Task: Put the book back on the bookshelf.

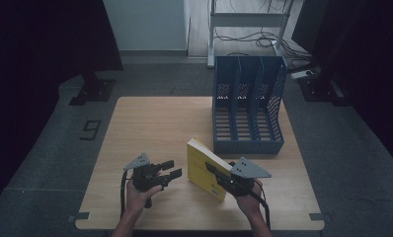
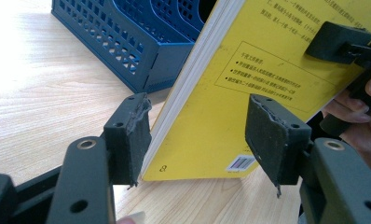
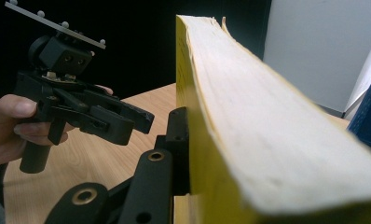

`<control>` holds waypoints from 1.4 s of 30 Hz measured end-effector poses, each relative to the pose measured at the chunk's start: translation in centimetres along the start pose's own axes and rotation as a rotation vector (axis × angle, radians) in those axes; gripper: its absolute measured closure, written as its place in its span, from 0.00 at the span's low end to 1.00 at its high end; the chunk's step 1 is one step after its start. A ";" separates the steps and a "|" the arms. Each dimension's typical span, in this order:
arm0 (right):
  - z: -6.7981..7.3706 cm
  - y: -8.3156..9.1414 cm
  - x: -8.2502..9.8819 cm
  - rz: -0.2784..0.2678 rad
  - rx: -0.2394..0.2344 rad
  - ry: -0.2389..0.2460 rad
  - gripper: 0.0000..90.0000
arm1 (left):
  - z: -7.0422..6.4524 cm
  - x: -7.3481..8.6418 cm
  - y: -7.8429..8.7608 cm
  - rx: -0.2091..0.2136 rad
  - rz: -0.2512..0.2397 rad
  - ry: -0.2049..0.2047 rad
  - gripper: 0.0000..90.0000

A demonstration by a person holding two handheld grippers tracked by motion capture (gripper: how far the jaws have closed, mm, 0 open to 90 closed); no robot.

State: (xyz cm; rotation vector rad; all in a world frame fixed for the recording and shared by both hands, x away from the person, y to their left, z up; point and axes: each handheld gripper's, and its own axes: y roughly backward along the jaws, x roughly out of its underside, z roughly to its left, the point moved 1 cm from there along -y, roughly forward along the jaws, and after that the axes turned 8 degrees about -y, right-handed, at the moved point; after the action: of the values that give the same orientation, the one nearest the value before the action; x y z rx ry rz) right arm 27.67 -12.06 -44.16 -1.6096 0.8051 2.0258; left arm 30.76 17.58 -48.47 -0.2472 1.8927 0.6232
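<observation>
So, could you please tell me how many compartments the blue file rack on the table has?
3, side by side in the blue file rack at the table's far right: one left, one middle, one right. All look empty; none seems hidden.

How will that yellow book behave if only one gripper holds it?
The yellow book looks thick, so probably hefty. Standing on edge, tilted, it would likely topple if the right gripper let go. Its soft cover may flex and its pages fan.

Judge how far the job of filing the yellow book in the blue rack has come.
Done: the yellow book stands tilted on the table, and the left gripper is open, apart from it. In hand: the right gripper clamps the book. Left: moving it into the blue file rack, whose slots look empty.
</observation>
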 end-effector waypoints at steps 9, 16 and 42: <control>-0.1 0.8 -0.5 -0.020 0.027 0.016 0.83 | 0.1 0.2 -0.2 -0.002 0.026 0.010 0.44; -0.4 1.6 -0.9 -0.043 0.065 0.021 0.83 | 0.4 0.3 -0.2 -0.011 0.032 0.038 0.44; -0.3 4.3 -2.4 -0.148 0.137 0.035 0.83 | 0.4 0.4 -0.4 -0.011 0.063 0.053 0.44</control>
State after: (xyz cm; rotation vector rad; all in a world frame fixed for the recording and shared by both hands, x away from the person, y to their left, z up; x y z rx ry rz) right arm 25.68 -15.37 -41.09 -1.5828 0.7950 1.8049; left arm 31.12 17.53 -49.06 -0.2144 1.9548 0.6758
